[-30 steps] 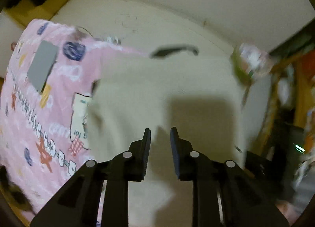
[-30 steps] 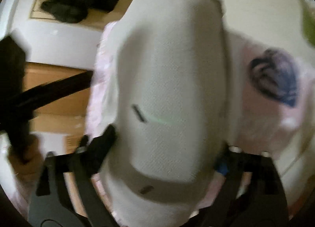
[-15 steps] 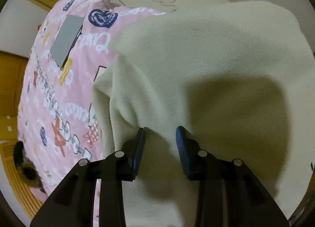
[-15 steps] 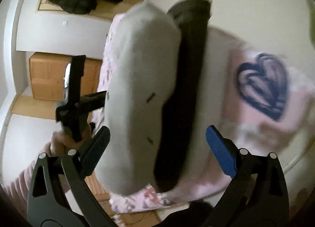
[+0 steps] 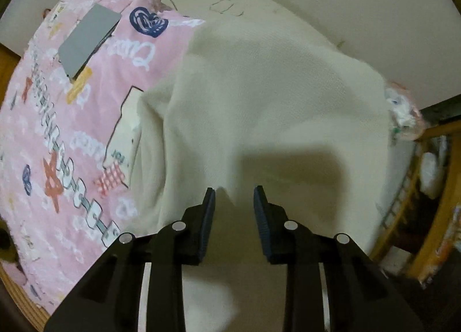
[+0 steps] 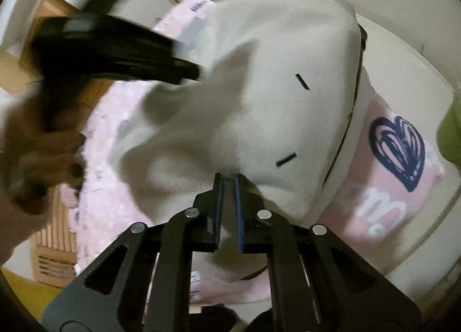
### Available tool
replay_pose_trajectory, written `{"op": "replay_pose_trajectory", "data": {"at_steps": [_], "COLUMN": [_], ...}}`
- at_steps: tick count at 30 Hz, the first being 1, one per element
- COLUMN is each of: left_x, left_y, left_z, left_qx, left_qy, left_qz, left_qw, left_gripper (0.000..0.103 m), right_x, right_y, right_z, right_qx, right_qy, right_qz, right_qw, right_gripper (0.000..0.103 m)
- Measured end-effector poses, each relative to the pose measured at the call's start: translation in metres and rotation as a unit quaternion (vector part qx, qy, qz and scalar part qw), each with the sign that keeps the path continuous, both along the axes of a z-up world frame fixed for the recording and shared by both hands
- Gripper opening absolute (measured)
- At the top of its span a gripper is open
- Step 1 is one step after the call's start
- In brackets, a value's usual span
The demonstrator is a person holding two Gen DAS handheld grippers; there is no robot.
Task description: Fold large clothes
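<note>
My right hand-held gripper (image 6: 227,180) has clamped onto a pinch of the cream garment (image 6: 259,107), its blue-faced fingers (image 6: 238,188) pressed nearly together with fabric bunched between them. My left hand-held gripper (image 5: 234,195) points straight down over the same garment, its jaws closing with a ridge of cloth rising between them, though I cannot tell whether the pads have bitten yet. The garment hangs half-lifted, draped over a pink printed blanket (image 5: 72,130) on the bed, with a grey card (image 5: 88,39) lying farther back on that blanket. The risk, as I judge it: the right pinch looks shallow and near an edge, so a hard pull could slip it free; if the left closes on one layer only, the fold would come out skewed, and the blanket could be dragged along.
</note>
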State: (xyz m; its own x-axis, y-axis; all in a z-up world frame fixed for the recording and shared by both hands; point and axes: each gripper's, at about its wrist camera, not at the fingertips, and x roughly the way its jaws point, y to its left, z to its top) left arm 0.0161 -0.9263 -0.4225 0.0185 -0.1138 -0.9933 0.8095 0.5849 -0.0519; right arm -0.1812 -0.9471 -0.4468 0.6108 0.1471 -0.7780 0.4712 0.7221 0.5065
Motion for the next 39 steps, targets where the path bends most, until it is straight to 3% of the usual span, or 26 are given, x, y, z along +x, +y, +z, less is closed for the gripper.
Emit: {"op": "replay_pose_trajectory", "data": {"at_steps": [2, 4, 7, 10, 13, 16, 19, 22, 27, 30, 32, 34, 35, 36, 39], "left_x": [-0.008, -0.010, -0.009, -0.014, -0.032, -0.038, -0.038, -0.023, -0.027, -0.045, -0.067, -0.091, -0.098, -0.106, -0.128], "left_y": [0.018, 0.033, 0.049, 0.069, 0.087, 0.109, 0.117, 0.128, 0.161, 0.192, 0.215, 0.240, 0.247, 0.254, 0.274], "left_z": [-0.004, -0.024, -0.038, -0.037, -0.037, -0.039, -0.031, -0.004, 0.089, 0.137, 0.170, 0.201, 0.211, 0.221, 0.247], "left_qx": [0.002, 0.025, 0.013, -0.012, -0.008, -0.013, -0.021, -0.051, -0.094, -0.112, -0.122, -0.141, -0.144, -0.148, -0.168], "left_qy": [0.012, 0.018, 0.013, 0.028, 0.033, 0.065, 0.060, 0.070, 0.025, 0.011, -0.019, -0.057, -0.072, -0.083, -0.102], "left_qz": [0.001, 0.008, 0.023, 0.044, 0.033, 0.038, 0.011, 0.008, -0.048, -0.065, -0.089, -0.099, -0.099, -0.100, -0.104], "left_qw": [0.9999, 0.9995, 0.9996, 0.9985, 0.9989, 0.9971, 0.9980, 0.9962, 0.9941, 0.9915, 0.9884, 0.9835, 0.9820, 0.9804, 0.9749], "left_gripper": [0.027, 0.027, 0.027, 0.027, 0.027, 0.026, 0.025, 0.025, 0.028, 0.047, 0.077, 0.083, 0.087, 0.088, 0.091], "right_x": [0.010, 0.013, 0.016, 0.014, 0.006, 0.006, 0.006, 0.008, -0.011, -0.034, -0.048, -0.060, -0.068, -0.073, -0.078], "right_y": [0.000, -0.003, 0.012, 0.036, 0.049, 0.059, 0.068, 0.084, 0.121, 0.150, 0.166, 0.177, 0.185, 0.191, 0.217], "right_z": [-0.007, -0.005, 0.009, 0.021, 0.021, 0.019, 0.037, 0.066, 0.136, 0.186, 0.215, 0.236, 0.250, 0.258, 0.287], "right_qx": [-0.029, -0.022, -0.039, -0.087, -0.087, -0.089, -0.092, -0.113, -0.154, -0.164, -0.170, -0.168, -0.166, -0.171, -0.224], "right_qy": [0.014, 0.008, 0.021, 0.055, 0.085, 0.120, 0.120, 0.111, 0.088, 0.064, 0.059, 0.054, 0.048, 0.036, 0.024], "right_qz": [0.001, -0.009, 0.009, 0.013, -0.008, -0.022, -0.044, -0.076, -0.134, -0.174, -0.195, -0.215, -0.225, -0.231, -0.202], "right_qw": [0.999, 1.000, 0.999, 0.995, 0.993, 0.988, 0.987, 0.984, 0.975, 0.969, 0.964, 0.961, 0.959, 0.957, 0.953], "right_gripper": [0.004, 0.004, 0.005, 0.006, 0.006, 0.007, 0.008, 0.008, 0.012, 0.012, 0.015, 0.035, 0.067, 0.079, 0.079]}}
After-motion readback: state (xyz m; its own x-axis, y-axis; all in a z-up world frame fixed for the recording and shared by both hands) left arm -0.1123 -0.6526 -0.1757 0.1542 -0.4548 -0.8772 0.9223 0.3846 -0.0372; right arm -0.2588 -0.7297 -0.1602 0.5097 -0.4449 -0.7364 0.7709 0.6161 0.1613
